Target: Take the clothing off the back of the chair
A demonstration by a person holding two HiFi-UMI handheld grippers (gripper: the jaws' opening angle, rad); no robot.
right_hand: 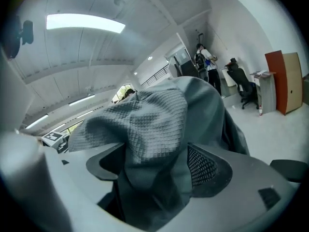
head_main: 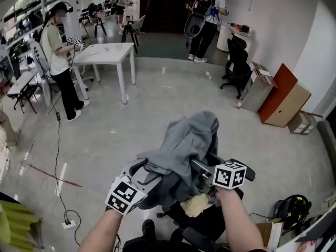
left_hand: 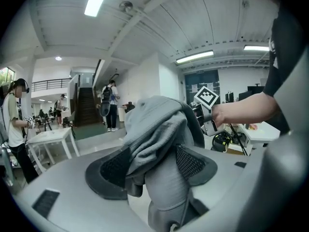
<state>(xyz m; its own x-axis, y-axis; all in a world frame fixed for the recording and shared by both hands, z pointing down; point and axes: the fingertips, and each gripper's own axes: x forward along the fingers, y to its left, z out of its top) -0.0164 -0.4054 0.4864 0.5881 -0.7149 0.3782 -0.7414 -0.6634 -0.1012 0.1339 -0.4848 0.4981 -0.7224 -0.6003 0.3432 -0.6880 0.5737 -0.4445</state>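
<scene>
Pale office flooring spreads behind a black chair (head_main: 203, 223), and the grey clothing (head_main: 184, 151) lies heaped over that chair's back. The left claw (left_hand: 153, 164) and right claw (right_hand: 155, 170) are both released beside the chair, jaws wide, with folds of the clothing hanging loosely between them.

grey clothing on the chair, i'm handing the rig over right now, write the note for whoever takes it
Left claw: open, with the grey clothing bunched between its jaws, not clamped.
Right claw: open wide, the same garment hanging loose between its jaws.
Clothing: heaped over the top of the black chair, between the two claws.
Done: both claws are set around the garment.
Left: close both on it, then lift it clear of the chair back.
</scene>
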